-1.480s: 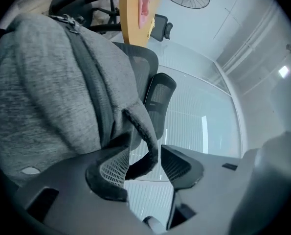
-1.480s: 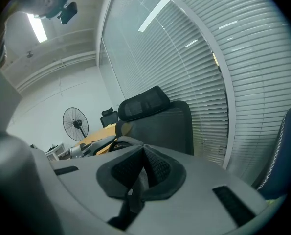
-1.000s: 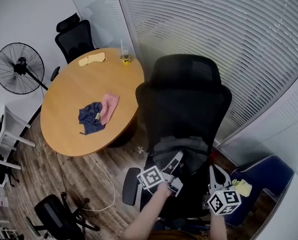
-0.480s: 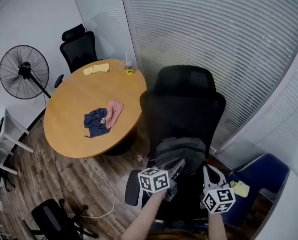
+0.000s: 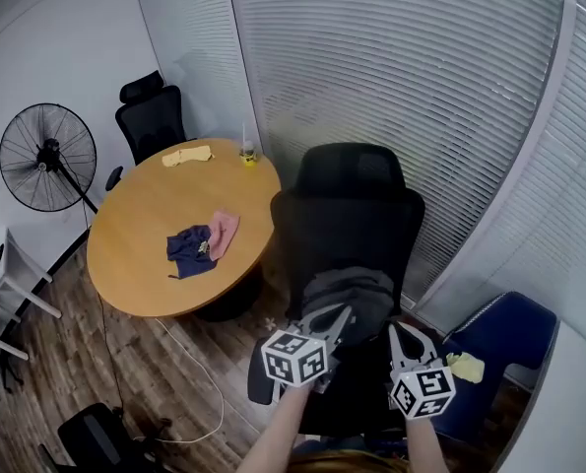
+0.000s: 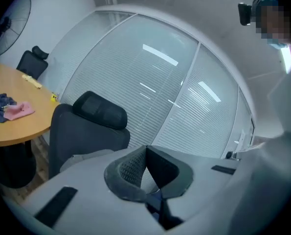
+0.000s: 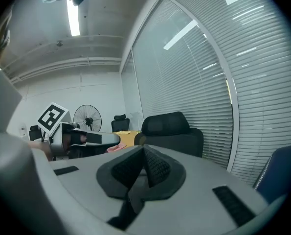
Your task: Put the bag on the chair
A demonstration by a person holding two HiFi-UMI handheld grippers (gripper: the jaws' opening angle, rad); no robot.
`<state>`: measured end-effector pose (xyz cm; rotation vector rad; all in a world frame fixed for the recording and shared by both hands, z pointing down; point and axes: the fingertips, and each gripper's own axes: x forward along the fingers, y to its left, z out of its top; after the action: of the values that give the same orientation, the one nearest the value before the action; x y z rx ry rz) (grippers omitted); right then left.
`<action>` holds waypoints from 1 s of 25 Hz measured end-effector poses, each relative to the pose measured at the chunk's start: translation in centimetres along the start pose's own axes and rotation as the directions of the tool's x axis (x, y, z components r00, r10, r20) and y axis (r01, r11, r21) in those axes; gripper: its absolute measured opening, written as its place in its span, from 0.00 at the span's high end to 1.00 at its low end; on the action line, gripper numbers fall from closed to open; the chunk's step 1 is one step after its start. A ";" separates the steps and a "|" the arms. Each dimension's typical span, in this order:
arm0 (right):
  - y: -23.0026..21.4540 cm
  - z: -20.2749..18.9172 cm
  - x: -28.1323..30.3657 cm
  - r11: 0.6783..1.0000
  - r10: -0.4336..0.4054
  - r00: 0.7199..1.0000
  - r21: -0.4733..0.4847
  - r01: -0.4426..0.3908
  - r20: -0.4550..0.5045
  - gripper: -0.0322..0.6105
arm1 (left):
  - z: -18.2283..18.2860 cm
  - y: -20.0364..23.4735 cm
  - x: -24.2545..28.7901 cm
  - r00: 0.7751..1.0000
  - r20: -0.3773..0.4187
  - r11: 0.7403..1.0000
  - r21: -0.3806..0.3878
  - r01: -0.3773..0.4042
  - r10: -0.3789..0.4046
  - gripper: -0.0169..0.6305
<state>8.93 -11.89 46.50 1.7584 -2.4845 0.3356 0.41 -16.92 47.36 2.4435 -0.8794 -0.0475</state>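
The round table (image 5: 145,254) lies at 10 o'clock, the black chair (image 5: 350,215) stands at the centre with the grey bag (image 5: 357,289) on its seat, and at 6 o'clock the left gripper (image 5: 338,317) and right gripper (image 5: 399,335) have jaws pressed together, holding nothing.

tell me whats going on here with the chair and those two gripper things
A person holds a two-jaw gripper in each hand, in front of a black office chair. A grey bag lies on its seat, against the backrest. The left gripper and the right gripper both have their jaws together with nothing between them, so neither holds the bag. From how things lie, the bag looks already placed on the chair.
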 end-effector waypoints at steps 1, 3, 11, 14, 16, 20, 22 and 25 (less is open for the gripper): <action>0.2 0.4 -0.5 1.000 -0.005 1.000 -0.003 0.005 0.013 0.93 | 0.4 -0.2 -0.6 1.000 0.014 1.000 0.009 -0.007 0.007 0.94; 0.6 1.3 -1.5 1.000 -0.017 0.998 -0.014 0.018 0.052 0.93 | 0.9 -0.7 -1.5 0.999 0.032 0.999 0.037 -0.019 0.018 0.94; 0.9 2.4 -5.1 0.999 -0.042 0.993 -0.016 0.044 0.108 0.93 | 1.7 -2.7 -4.2 0.994 0.087 0.998 0.004 -0.061 0.060 0.94; 0.9 2.4 -5.6 0.999 -0.043 0.993 -0.011 0.044 0.109 0.93 | 2.1 -3.4 -5.0 0.992 0.123 0.999 -0.036 -0.023 0.027 0.94; 1.0 2.3 -5.7 0.999 -0.042 0.993 -0.011 0.043 0.110 0.93 | 2.1 -3.5 -5.3 0.992 0.120 0.999 -0.018 -0.032 0.034 0.94; 1.2 1.9 -5.9 0.999 -0.035 0.993 -0.012 0.037 0.110 0.93 | 1.8 -3.5 -5.6 0.992 0.115 0.999 0.000 -0.051 0.051 0.94; 1.3 1.9 -6.2 0.999 -0.035 0.993 -0.012 0.036 0.111 0.93 | 1.6 -3.6 -5.7 0.992 0.112 0.998 0.006 -0.055 0.054 0.94; 1.2 1.9 -6.5 0.999 -0.036 0.993 -0.012 0.038 0.110 0.93 | 1.6 -3.8 -5.6 0.991 0.116 0.998 0.021 -0.063 0.061 0.94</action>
<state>10.14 -6.00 43.25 1.8637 -2.5169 0.2241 -2.14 -11.92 43.31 2.4544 -1.0110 -0.1571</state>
